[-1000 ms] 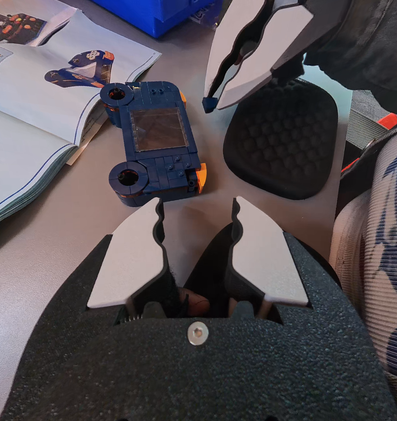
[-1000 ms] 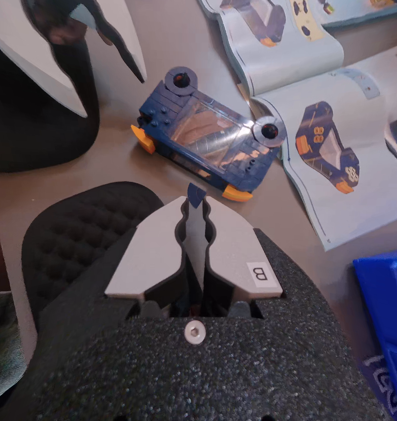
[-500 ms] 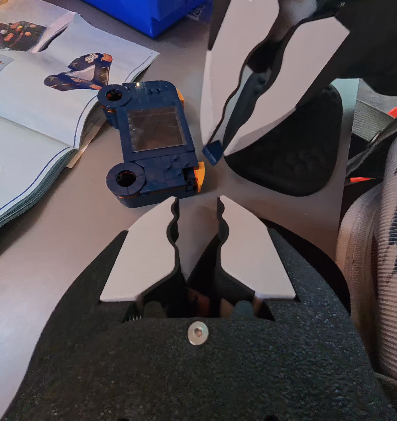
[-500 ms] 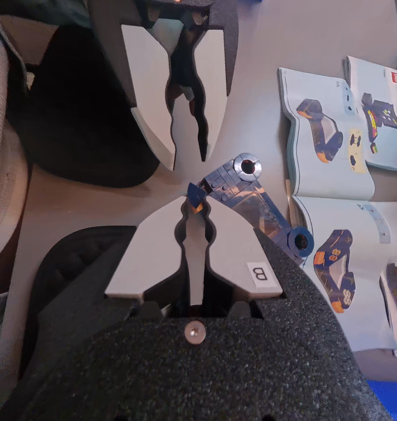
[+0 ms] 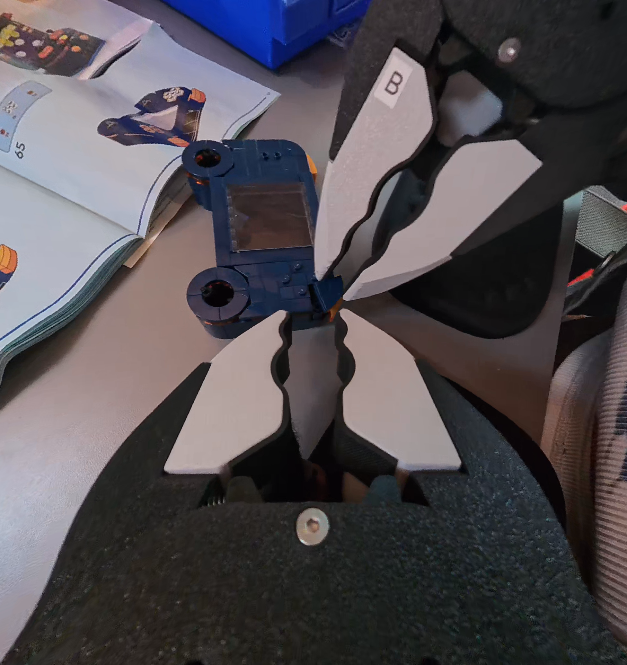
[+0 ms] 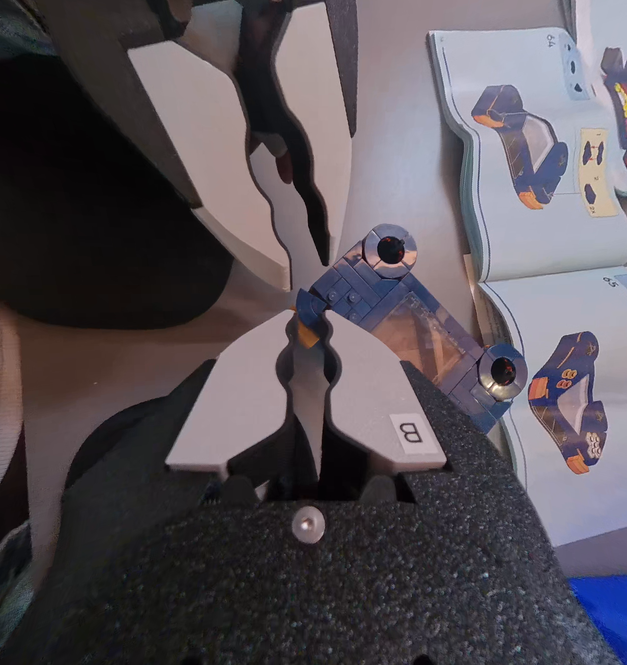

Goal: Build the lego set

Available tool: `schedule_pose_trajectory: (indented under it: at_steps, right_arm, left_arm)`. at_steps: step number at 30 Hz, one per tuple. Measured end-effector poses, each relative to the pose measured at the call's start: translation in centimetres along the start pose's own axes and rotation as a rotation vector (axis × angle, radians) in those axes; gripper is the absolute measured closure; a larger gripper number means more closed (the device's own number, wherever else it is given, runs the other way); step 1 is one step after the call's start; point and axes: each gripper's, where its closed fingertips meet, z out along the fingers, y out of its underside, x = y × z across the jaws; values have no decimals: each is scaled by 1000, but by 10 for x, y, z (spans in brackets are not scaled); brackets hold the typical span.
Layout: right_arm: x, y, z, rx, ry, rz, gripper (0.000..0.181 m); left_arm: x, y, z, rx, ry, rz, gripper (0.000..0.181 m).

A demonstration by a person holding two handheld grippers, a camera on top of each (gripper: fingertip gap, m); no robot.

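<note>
At six o'clock corner of the mostly finished dark-blue brick console model point(image 5: 265, 230), right gripper point(image 6: 308, 316) clamps a small dark-blue curved brick point(image 6: 310, 306), unseated; left gripper point(image 5: 312, 316) parted, empty.

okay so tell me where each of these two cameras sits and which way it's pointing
Left wrist view: on the left gripper, looking over the table at the dark blue lego model; its two open fingers show.
Right wrist view: on the right gripper, facing back from the opposite side; its fingers pinch a small blue piece.
Shared: the model, the piece, the instruction booklet, and each other's gripper.
</note>
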Motion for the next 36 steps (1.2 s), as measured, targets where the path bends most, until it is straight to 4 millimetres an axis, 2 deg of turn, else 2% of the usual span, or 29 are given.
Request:
schedule_pose_trajectory:
  at_steps: [11,15,30,36]
  right_arm:
    - [1,-2,2,-15,33,192,170]
    - [2,-3,2,-17,68,210,171]
    - [7,3,1,-21,214,29,166]
    - [8,-5,-1,21,234,-27,168]
  left_arm:
    - [-4,3,3,-28,-20,-26,156]
    - [-8,2,3,-21,-38,-54,157]
    - [-13,5,4,-38,-58,-81,155]
    - [-13,6,6,-50,-62,-84,155]
